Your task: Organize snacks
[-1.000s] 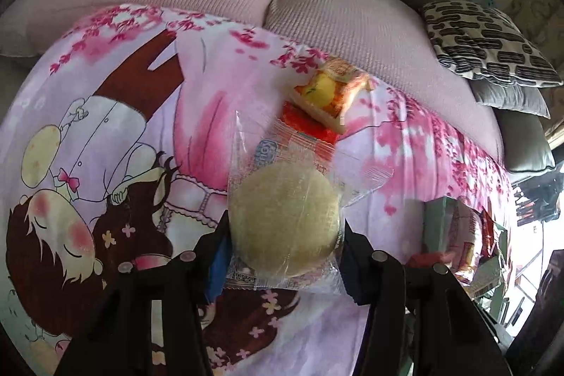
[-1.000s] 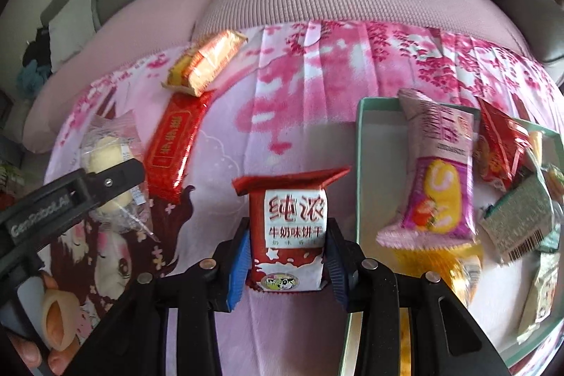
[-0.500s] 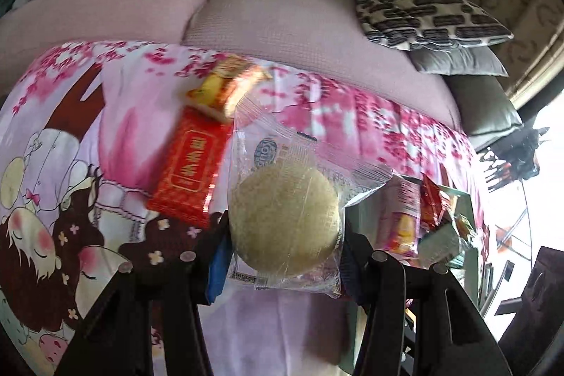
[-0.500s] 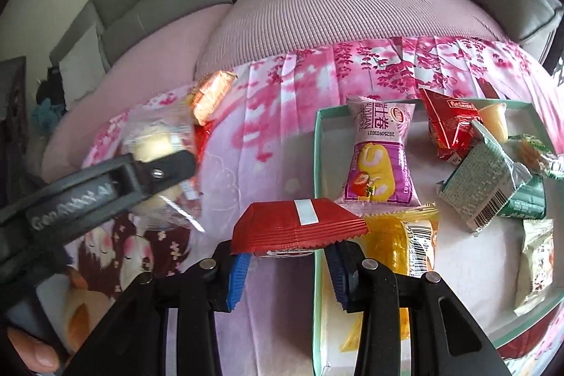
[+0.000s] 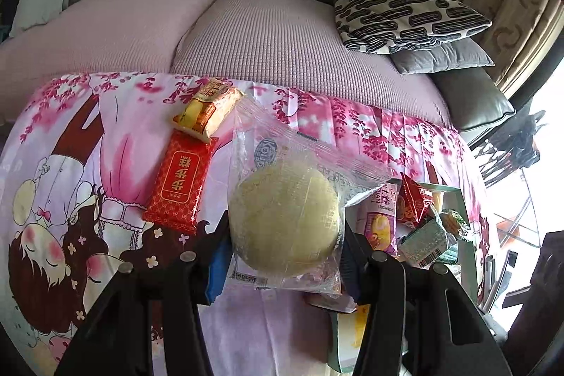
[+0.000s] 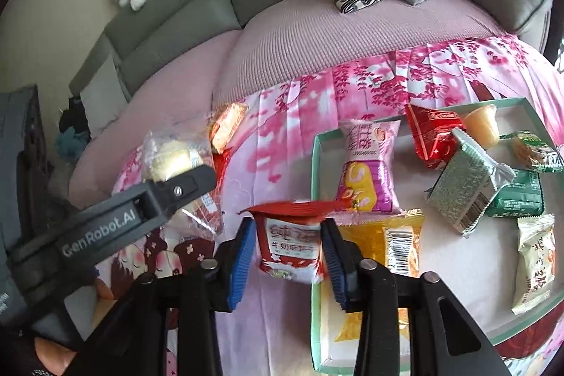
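In the left wrist view, our left hand-held gripper [image 5: 285, 252] pinches a round yellow cake in a clear wrapper [image 5: 285, 221], held up above the pink cartoon cloth [image 5: 116, 136]. A red packet [image 5: 180, 182] and an orange packet [image 5: 208, 110] lie on the cloth, touching at their ends.

In the right wrist view, our right hand-held gripper [image 6: 287, 256] pinches a red and white milk biscuit pack [image 6: 290, 244] just beside the green tray [image 6: 314, 171]. The tray holds a pink cake pack [image 6: 368, 164] and a jelly cup [image 6: 481, 125].
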Tool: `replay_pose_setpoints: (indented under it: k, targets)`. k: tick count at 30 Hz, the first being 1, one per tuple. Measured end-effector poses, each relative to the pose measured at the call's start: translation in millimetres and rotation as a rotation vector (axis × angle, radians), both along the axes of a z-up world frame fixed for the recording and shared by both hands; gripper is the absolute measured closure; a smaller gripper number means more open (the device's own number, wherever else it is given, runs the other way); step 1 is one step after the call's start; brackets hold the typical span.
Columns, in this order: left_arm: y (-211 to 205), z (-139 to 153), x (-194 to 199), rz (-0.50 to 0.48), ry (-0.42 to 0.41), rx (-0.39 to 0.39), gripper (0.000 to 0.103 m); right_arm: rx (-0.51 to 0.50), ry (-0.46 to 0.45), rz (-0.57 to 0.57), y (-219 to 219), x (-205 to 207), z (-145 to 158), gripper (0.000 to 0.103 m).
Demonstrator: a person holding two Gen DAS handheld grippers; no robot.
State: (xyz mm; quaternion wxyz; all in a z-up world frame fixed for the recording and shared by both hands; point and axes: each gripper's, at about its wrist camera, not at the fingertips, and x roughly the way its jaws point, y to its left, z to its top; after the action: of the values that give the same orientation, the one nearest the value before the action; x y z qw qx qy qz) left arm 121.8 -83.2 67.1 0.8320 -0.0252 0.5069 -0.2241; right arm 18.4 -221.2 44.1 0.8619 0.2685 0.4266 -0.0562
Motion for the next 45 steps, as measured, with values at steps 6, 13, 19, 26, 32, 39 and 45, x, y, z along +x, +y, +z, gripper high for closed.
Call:
replay_pose_setpoints:
  k: [6,13,19,26,32,39,45]
  targets:
    - [-10,-12,-3,-0.02,0.027,0.021,0.049,0.016,0.019,-0.043,-19,-7,-5,0.065]
    - [6,-26,3,0.041,0.057,0.054,0.049,0.016,0.032,0.018,-6,2,-12,0.065]
    - [35,-49,5,0.115,0.118,0.071,0.049,-0.028,0.078,0.079,17,16,-26,0.064]
    - [62,-68,12,0.195,0.178,0.079,0.049,-0.094,0.1,0.106,29,23,-34,0.064]
    - [68,-73,12,0.197,0.2,0.061,0.049,-0.149,0.123,0.127,41,33,-40,0.063]
    - [67,-67,11,0.189,0.19,0.034,0.048,-0.105,0.066,0.22,60,35,-32,0.063]
    - [71,-69,13,0.201,0.196,0.035,0.048,-0.063,0.081,0.248,66,38,-40,0.063]
